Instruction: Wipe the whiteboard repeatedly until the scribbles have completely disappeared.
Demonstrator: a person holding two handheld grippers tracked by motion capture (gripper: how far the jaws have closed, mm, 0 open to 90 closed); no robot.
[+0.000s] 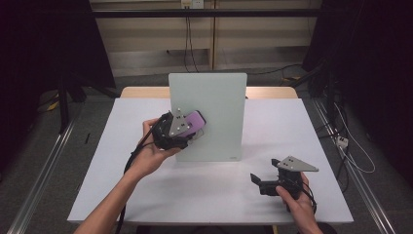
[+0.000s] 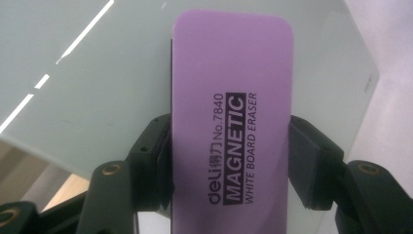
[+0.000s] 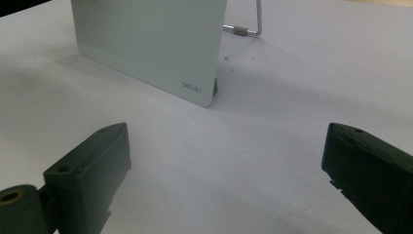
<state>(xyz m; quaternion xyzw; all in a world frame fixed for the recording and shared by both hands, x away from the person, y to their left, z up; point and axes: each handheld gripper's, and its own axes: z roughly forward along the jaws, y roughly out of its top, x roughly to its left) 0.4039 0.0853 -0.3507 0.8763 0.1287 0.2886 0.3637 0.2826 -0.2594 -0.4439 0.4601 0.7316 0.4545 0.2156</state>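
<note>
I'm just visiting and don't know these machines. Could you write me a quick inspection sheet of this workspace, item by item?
Surface: white table, bare around the board.
Job's things: purple magnetic whiteboard eraser held against the upright glass whiteboard, which stands on a wire stand.
Clutter: a few dark specks on the table near the board's foot.
Grippers: left gripper is shut on the eraser's sides; right gripper is open with nothing between its jaws, low by the table's near right corner.
Cables: a black cable trails from the left gripper; more lie on the floor.
Surroundings: grey floor, dark curtains, a metal rail at each side.
</note>
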